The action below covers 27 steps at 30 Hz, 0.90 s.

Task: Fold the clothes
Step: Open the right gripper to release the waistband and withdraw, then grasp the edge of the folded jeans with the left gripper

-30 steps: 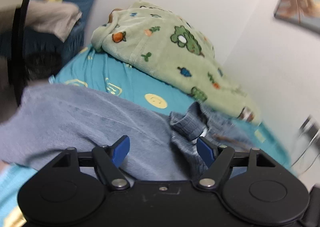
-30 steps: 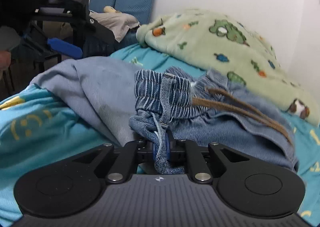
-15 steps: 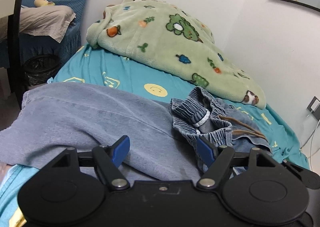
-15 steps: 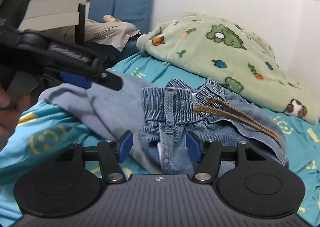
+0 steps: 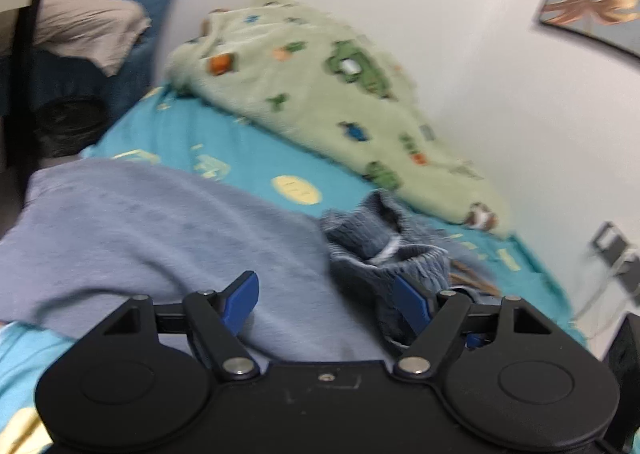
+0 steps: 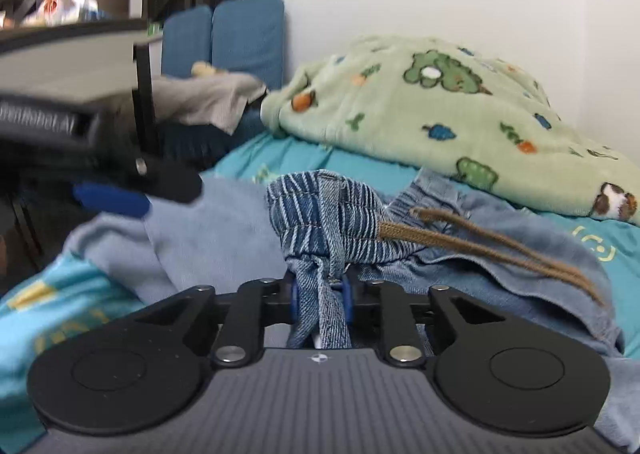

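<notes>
A pair of blue denim pants [image 6: 480,254] with an elastic waistband [image 6: 320,214] and brown drawstrings [image 6: 480,238] lies bunched on the teal bed sheet [image 6: 280,158]. My right gripper [image 6: 321,296] is shut on a fold of denim just below the waistband. My left gripper [image 5: 326,300] is open, its blue pads over the pale leg fabric [image 5: 160,238] to the left of the waistband [image 5: 384,250]. It also shows at the left of the right wrist view [image 6: 112,194], above the pants leg.
A green fleece blanket with cartoon prints [image 6: 440,106] is heaped against the white wall at the back of the bed. A blue chair with beige cloth [image 6: 208,94] stands beyond the bed's left end. A wall socket [image 5: 612,246] is at right.
My right gripper was shut on the denim, opened half a second ago, and has shut again on a denim fold. My left gripper stayed open and shifted a little over the pants leg.
</notes>
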Available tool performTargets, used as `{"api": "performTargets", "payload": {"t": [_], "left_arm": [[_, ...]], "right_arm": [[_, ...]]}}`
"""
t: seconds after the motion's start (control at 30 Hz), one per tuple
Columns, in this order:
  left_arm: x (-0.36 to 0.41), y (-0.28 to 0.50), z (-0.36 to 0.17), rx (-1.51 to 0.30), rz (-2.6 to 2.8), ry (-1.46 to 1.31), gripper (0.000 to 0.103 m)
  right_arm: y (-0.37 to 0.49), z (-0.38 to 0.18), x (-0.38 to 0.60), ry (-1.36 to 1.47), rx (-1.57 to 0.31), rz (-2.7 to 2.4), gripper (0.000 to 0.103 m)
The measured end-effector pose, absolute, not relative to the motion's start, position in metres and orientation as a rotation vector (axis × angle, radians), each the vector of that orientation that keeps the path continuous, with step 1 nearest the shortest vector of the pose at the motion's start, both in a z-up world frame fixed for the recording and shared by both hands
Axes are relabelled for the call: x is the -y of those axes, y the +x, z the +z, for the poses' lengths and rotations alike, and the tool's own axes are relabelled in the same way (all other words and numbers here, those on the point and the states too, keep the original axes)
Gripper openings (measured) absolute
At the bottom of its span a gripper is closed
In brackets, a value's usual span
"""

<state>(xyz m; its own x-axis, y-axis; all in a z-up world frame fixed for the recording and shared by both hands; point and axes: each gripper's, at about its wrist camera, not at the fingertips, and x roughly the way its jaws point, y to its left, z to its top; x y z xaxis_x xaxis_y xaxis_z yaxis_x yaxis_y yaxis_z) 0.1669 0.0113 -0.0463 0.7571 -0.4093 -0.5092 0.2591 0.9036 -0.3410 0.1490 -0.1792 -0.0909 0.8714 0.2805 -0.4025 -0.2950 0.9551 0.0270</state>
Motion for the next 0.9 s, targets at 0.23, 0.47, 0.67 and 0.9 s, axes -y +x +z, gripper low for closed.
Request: {"api": "performTargets", "payload": {"t": [0.23, 0.47, 0.67, 0.9], "left_arm": [[-0.004, 0.163, -0.045, -0.578, -0.434, -0.263, 0.075], [0.004, 0.170, -0.062, -0.622, -0.439, -0.240, 0.075], [0.016, 0.171, -0.073, -0.640, -0.448, -0.188, 0.075], [0.017, 0.171, -0.081, -0.659, -0.406, -0.139, 0.075]], "right_arm": [[0.137, -0.113, 0.153, -0.181, -0.473, 0.386, 0.019], [0.128, -0.112, 0.155, -0.160, -0.524, 0.409, 0.032], [0.103, -0.096, 0.162, -0.178, -0.581, 0.438, 0.059], [0.084, -0.050, 0.264, 0.191, -0.586, 0.258, 0.071]]}}
